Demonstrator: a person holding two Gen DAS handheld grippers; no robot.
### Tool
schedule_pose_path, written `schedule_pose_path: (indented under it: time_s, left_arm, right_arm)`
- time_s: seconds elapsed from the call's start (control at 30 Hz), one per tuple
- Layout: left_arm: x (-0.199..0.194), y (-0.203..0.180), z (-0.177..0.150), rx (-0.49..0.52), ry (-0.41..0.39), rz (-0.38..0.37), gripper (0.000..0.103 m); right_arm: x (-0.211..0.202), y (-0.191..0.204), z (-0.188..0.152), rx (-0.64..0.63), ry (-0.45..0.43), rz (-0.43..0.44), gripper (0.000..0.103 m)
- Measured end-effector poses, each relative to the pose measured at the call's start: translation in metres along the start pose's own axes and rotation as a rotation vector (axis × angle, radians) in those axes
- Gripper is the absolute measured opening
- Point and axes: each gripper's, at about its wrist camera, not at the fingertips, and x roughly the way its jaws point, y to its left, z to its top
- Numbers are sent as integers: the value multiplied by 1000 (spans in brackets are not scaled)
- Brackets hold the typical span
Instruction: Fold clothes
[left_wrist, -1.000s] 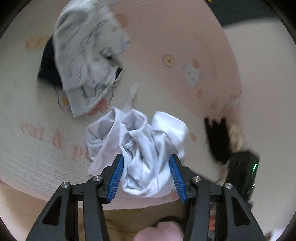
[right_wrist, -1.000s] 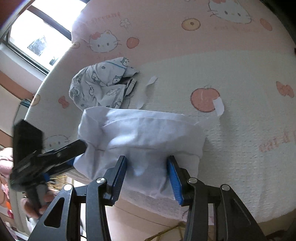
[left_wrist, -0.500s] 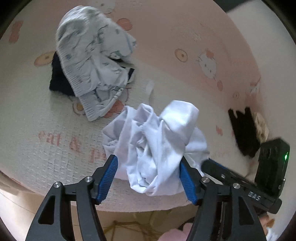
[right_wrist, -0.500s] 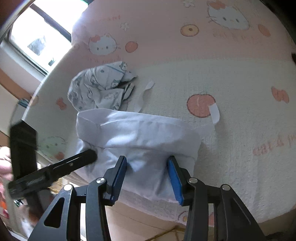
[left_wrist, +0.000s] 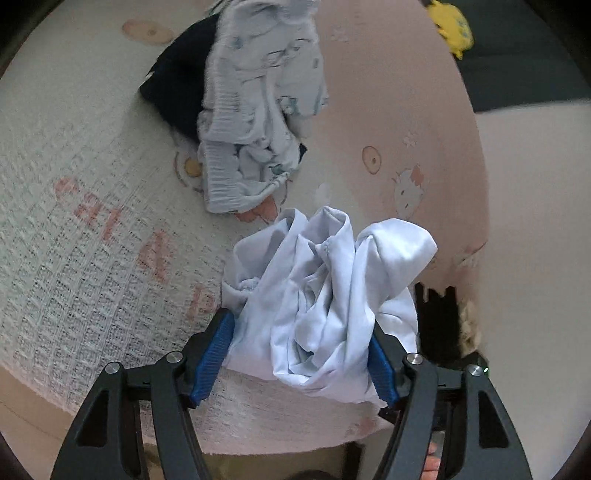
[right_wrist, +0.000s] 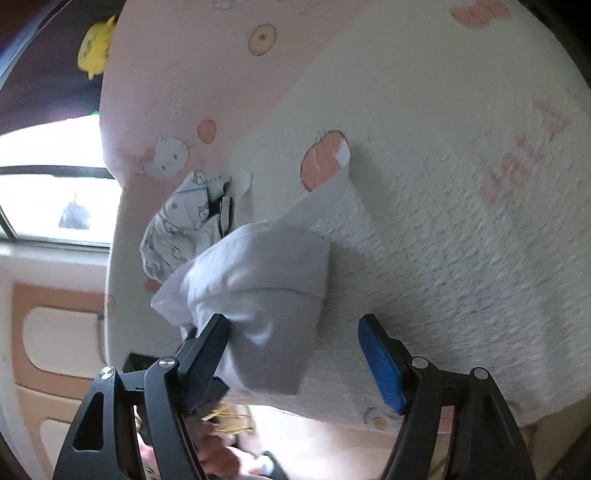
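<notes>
A crumpled white garment (left_wrist: 325, 295) lies bunched on the pink-and-cream cartoon bed cover (left_wrist: 74, 221) near its front edge. My left gripper (left_wrist: 299, 321) straddles the bunch. Its jaws are opening, and the cloth sits loosely between the blue pads. In the right wrist view the same white garment (right_wrist: 258, 280) leans against the left finger only. My right gripper (right_wrist: 293, 319) is opening wide, with a clear gap between the cloth and its right pad (right_wrist: 380, 365).
A pale patterned garment (left_wrist: 258, 92) lies heaped over a dark one (left_wrist: 181, 92) further back on the bed, and the patterned garment (right_wrist: 173, 229) also shows from the right. A yellow toy (left_wrist: 452, 26) sits beyond the bed. A window (right_wrist: 48, 184) is at left. A hand (right_wrist: 218, 454) shows below.
Both grippers sank toward the bed and their jaws spread. The right gripper rolled, and the white garment slipped off its right pad. The garment now rests on the cover.
</notes>
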Motion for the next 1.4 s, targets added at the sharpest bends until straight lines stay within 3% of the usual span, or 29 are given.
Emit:
schedule_pose_path:
  time_s: [0.27, 0.47, 0.67, 0.83, 1.0, 1.17, 1.27, 1.4]
  left_arm:
    - [1, -1, -6, -87, -67, -6, 68]
    - [7, -2, -3, -134, -59, -31, 67]
    - [10, -6, 3, -123, -10, -16, 68]
    - [8, -8, 12, -142, 62, 59, 76]
    - [4, -20, 9, -91, 41, 152, 80]
    - [2, -41, 8, 65, -2, 283, 89]
    - [4, -22, 14, 17, -23, 220, 101]
    - [4, -17, 13, -47, -42, 147, 102]
  right_arm:
    - [8, -5, -1, 102, -47, 84, 76]
    - [30, 7, 2, 131, -6, 122, 78]
    - [33, 9, 5, 121, -3, 95, 61]
    - [33, 15, 8, 84, 15, 61, 60]
    - [33, 15, 10, 55, 44, 54, 60]
    - [32, 18, 6, 26, 42, 39, 60]
    - [31, 16, 4, 45, 43, 50, 60]
    - [30, 13, 1, 73, 32, 66, 62]
